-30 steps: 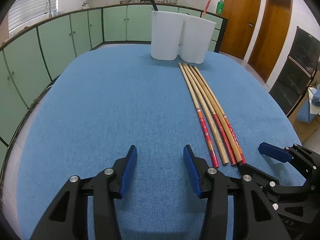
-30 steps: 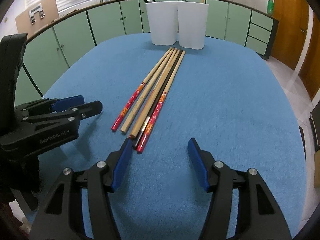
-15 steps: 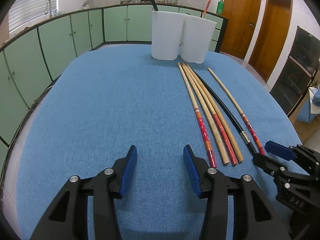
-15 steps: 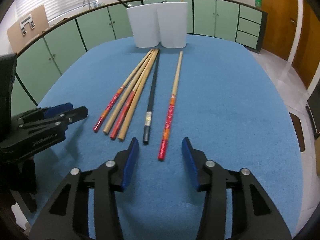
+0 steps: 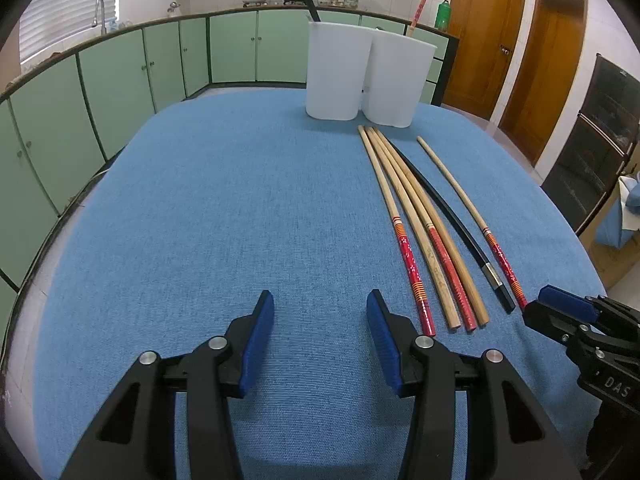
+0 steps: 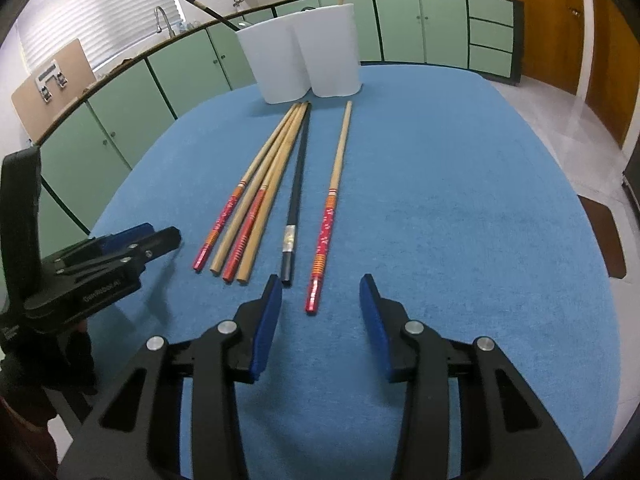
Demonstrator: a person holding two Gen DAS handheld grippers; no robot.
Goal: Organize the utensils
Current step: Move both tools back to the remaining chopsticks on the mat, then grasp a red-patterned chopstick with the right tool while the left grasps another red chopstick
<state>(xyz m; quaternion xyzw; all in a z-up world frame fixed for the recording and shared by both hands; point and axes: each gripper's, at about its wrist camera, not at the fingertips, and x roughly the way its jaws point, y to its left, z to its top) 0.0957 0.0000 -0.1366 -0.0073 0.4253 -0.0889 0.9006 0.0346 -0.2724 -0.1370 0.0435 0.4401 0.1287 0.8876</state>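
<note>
The right tool [image 6: 320, 300] had just been narrowing its jaws, yet stayed spread, pinching nothing; the lone red-handled bamboo chopstick [image 6: 326, 222] lay on the blue-clothed bench [image 6: 460, 200] just ahead, its tip between the pads. Picking it up came next: ease forward, close, carry to the white tubs [image 6: 304, 56]. The left tool [image 5: 320, 324] waited spread and empty.

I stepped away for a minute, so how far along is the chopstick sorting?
Early. Each white holder already has one chopstick standing in it. Nothing is held: the right gripper, jaws just closing, frames the separated red-ended chopstick. Six chopsticks still lie on the blue table.
</note>
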